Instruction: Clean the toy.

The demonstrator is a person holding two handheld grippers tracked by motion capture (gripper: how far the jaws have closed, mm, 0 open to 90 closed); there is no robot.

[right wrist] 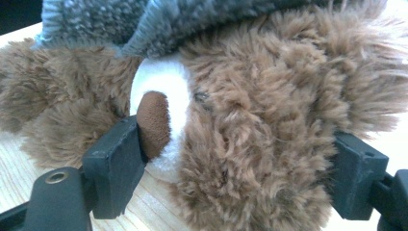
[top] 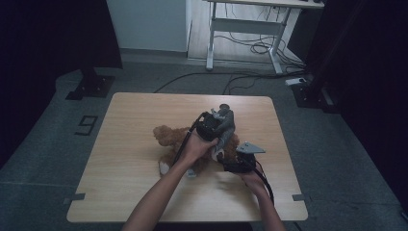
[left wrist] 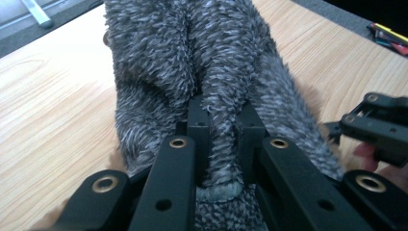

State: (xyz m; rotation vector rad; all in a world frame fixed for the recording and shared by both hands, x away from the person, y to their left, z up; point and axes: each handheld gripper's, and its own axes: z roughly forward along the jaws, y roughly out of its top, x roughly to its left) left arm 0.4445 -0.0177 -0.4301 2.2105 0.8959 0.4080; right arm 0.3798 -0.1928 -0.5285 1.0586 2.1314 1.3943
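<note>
**Two plush toys, both gripped, mid-table**

Light wooden table [top: 134, 192], a person reaching in from the near edge with a gripper in each hand.

Left gripper [left wrist: 219, 120]: jaws closed tight on a narrow fold of the fuzzy grey plush toy [left wrist: 192, 53]. Pile bulges out either side of the pinch. In the high view the same grey toy [top: 225, 122] sits raised, on top of the brown one, near the table's centre.

Right gripper [right wrist: 231, 159]: jaws spread wide around the head of the shaggy brown plush animal [right wrist: 269, 110], one pad against the dark brown nose in its white muzzle, the other pressed into the fur on the far side. Held. Brown toy [top: 168, 136] lies on the tabletop, body stretching left of the hands.

Grey fur drapes across the top of the brown head. The two grippers are close together.
</note>
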